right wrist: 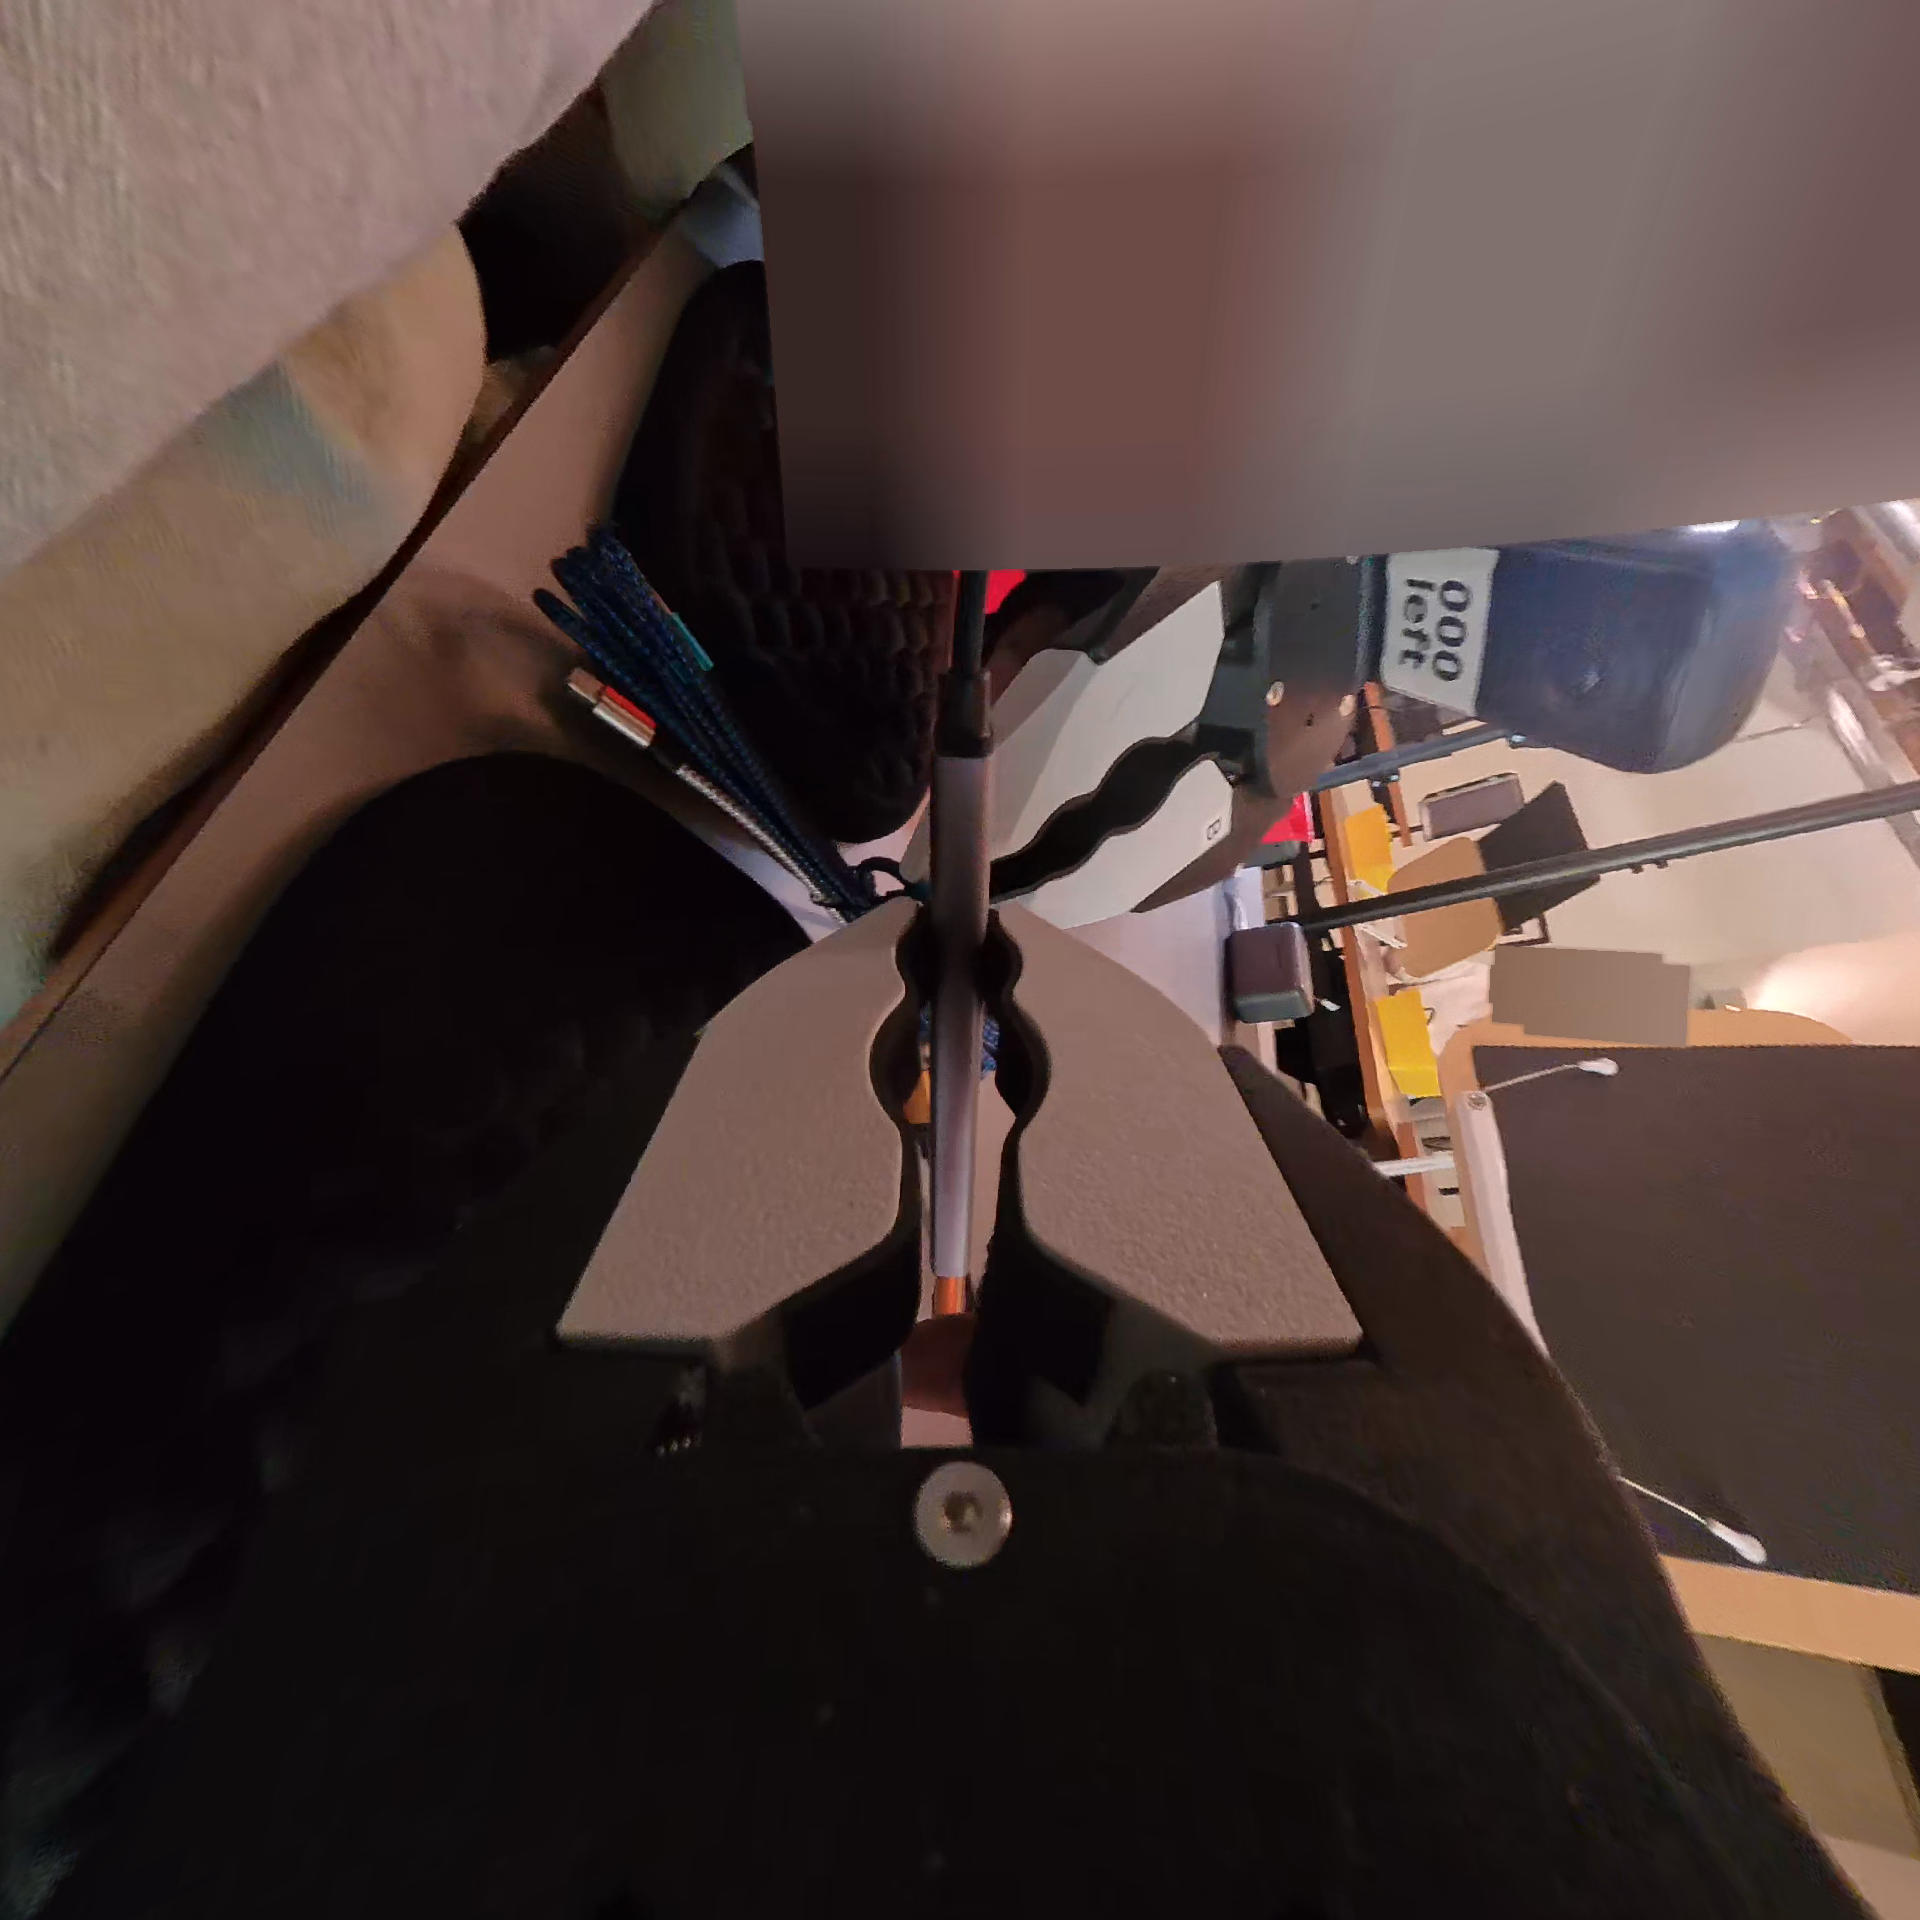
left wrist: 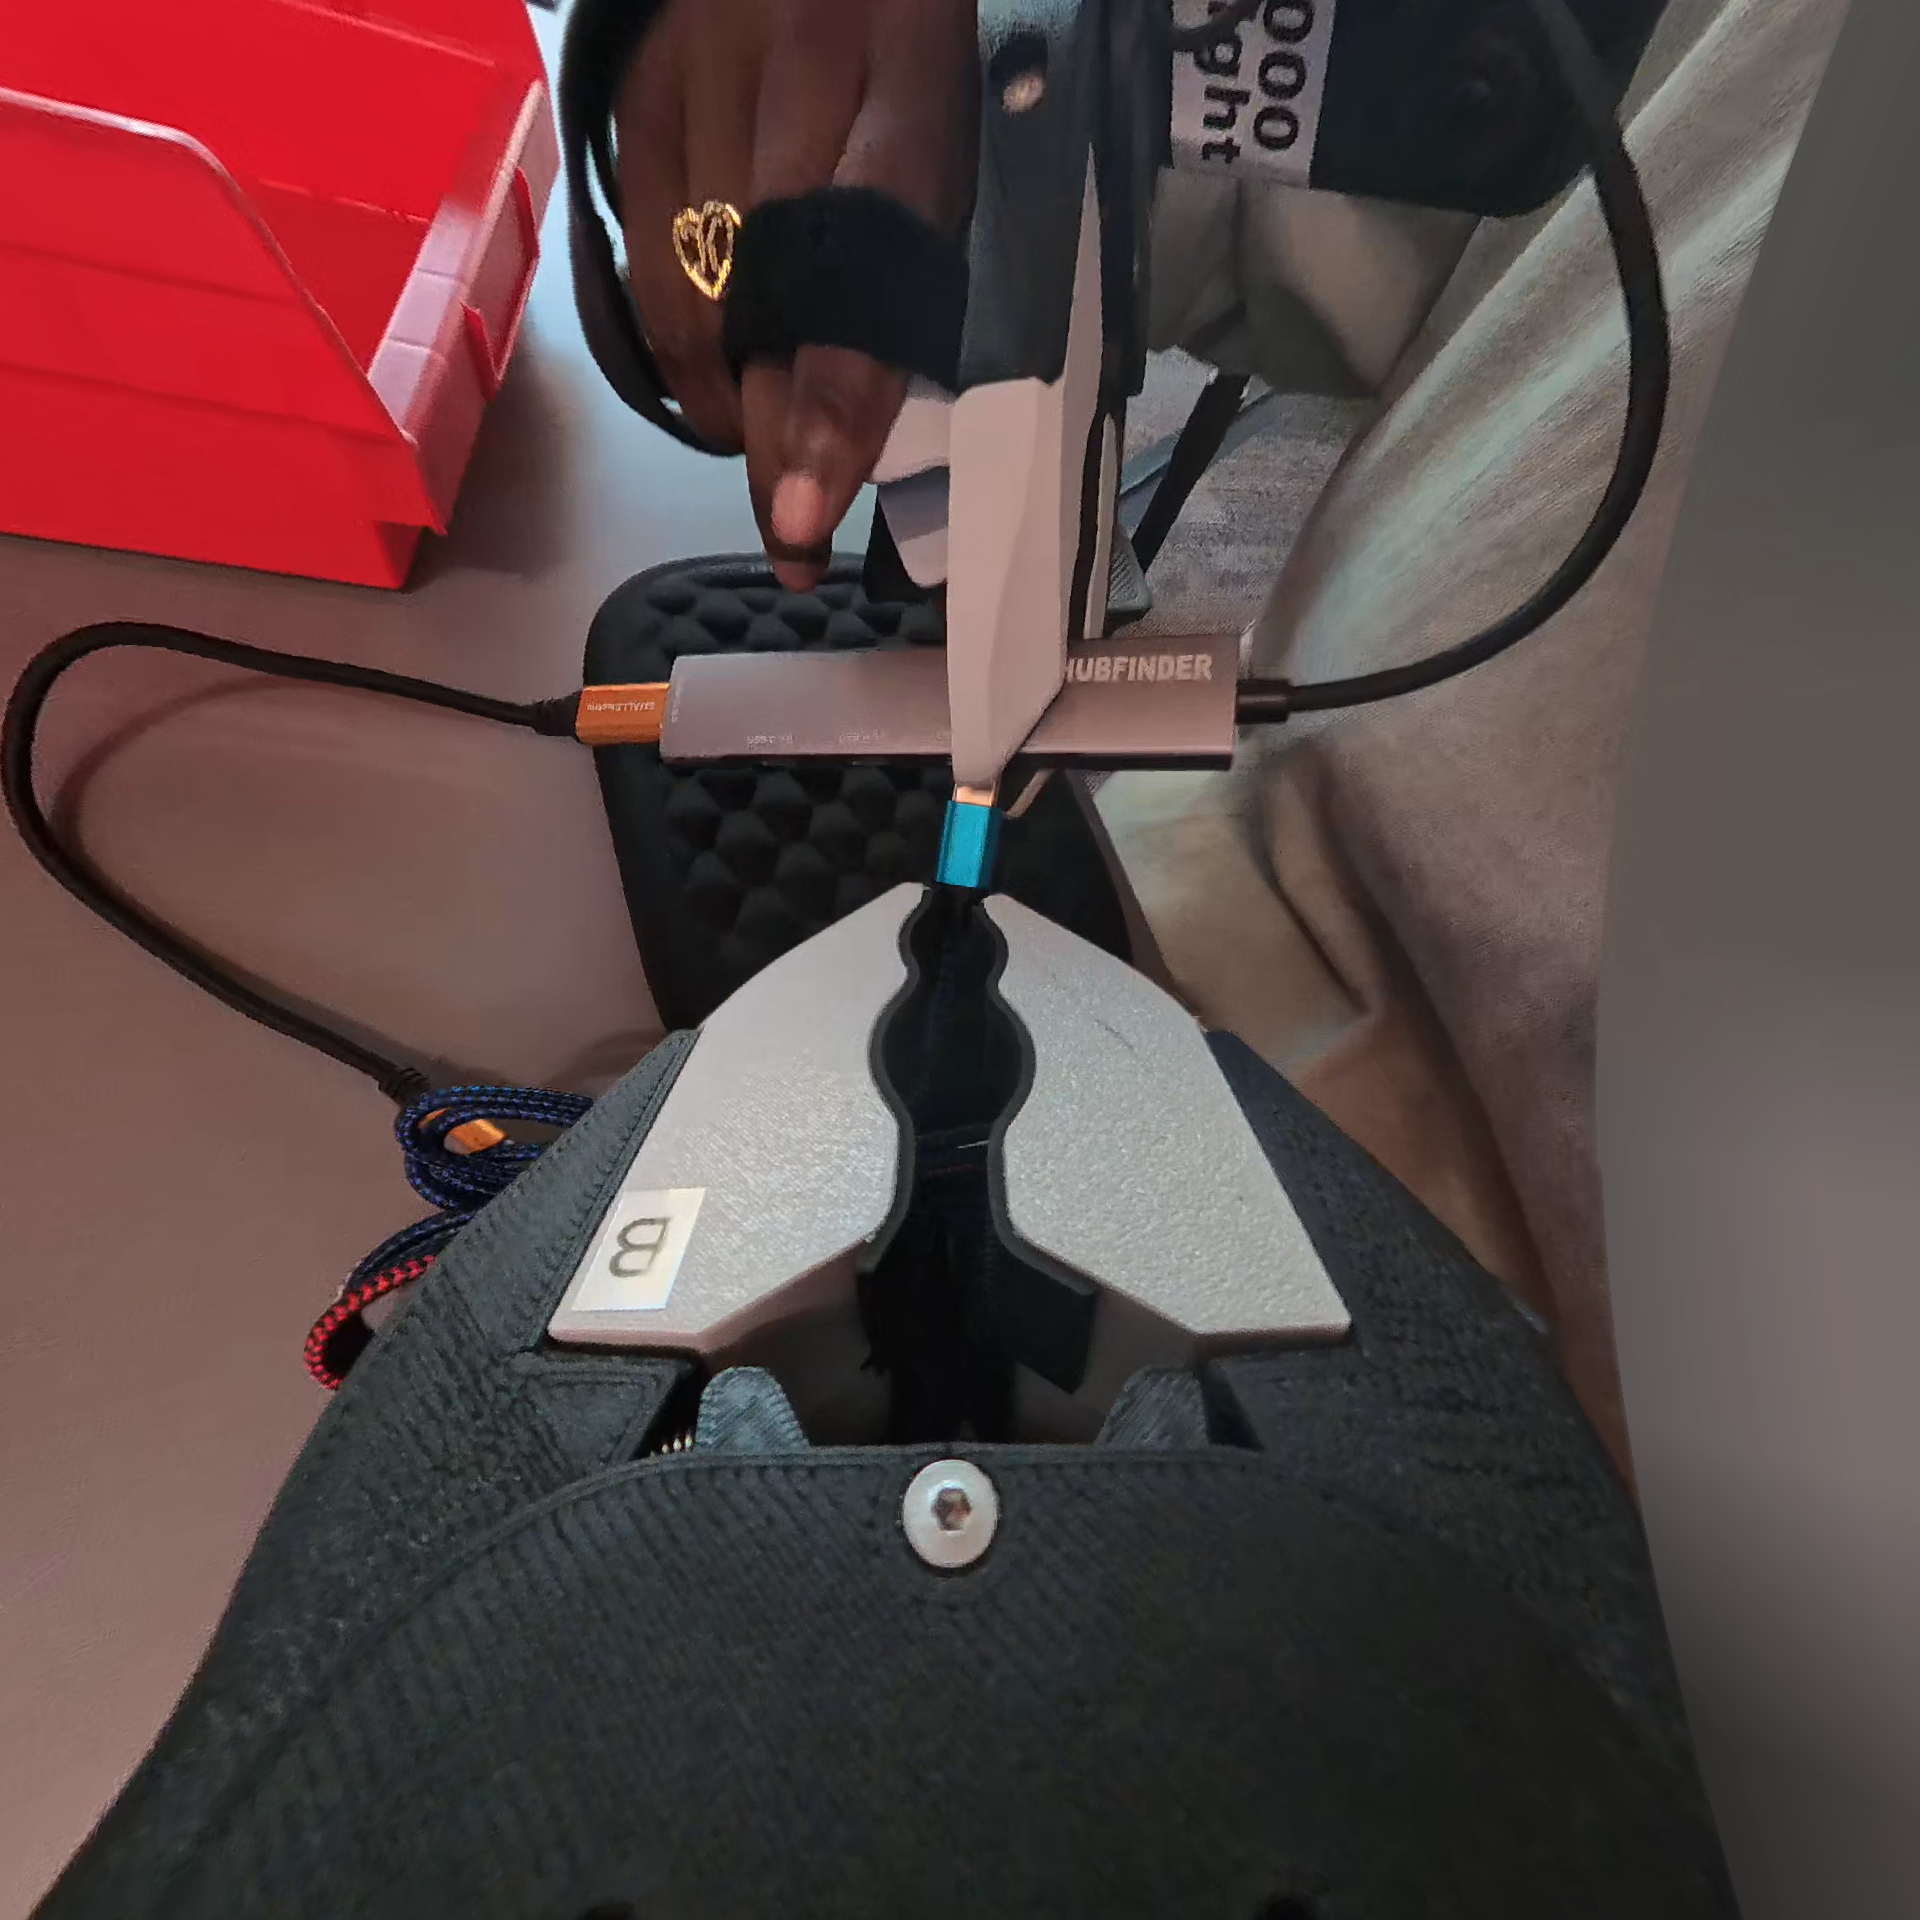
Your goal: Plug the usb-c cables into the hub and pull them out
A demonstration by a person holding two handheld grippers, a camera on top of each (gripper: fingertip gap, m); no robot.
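Observation:
In the left wrist view the grey hub (left wrist: pixel 831 707) hangs level above a black padded mat (left wrist: pixel 790 862). My right gripper (left wrist: pixel 982 774) comes from above and is shut across the hub. An orange plug (left wrist: pixel 621 713) with a black cable sits in the hub's left end. My left gripper (left wrist: pixel 951 904) is shut on the braided cable just behind a blue usb-c plug (left wrist: pixel 966 844). The plug's metal tip meets the hub's near edge; how deep it sits is hidden. In the right wrist view my right gripper (right wrist: pixel 956 925) clamps the hub (right wrist: pixel 958 1039) edge-on, with the left gripper (right wrist: pixel 1122 790) beyond.
A red bin (left wrist: pixel 260 312) stands at the far left. Coiled blue and red braided cables (left wrist: pixel 457 1143) lie left of my left gripper; they also show in the right wrist view (right wrist: pixel 665 727). A person's hand (left wrist: pixel 748 364) holds the right gripper. The table edge is at the right. The grippers are tip to tip, or close to it.

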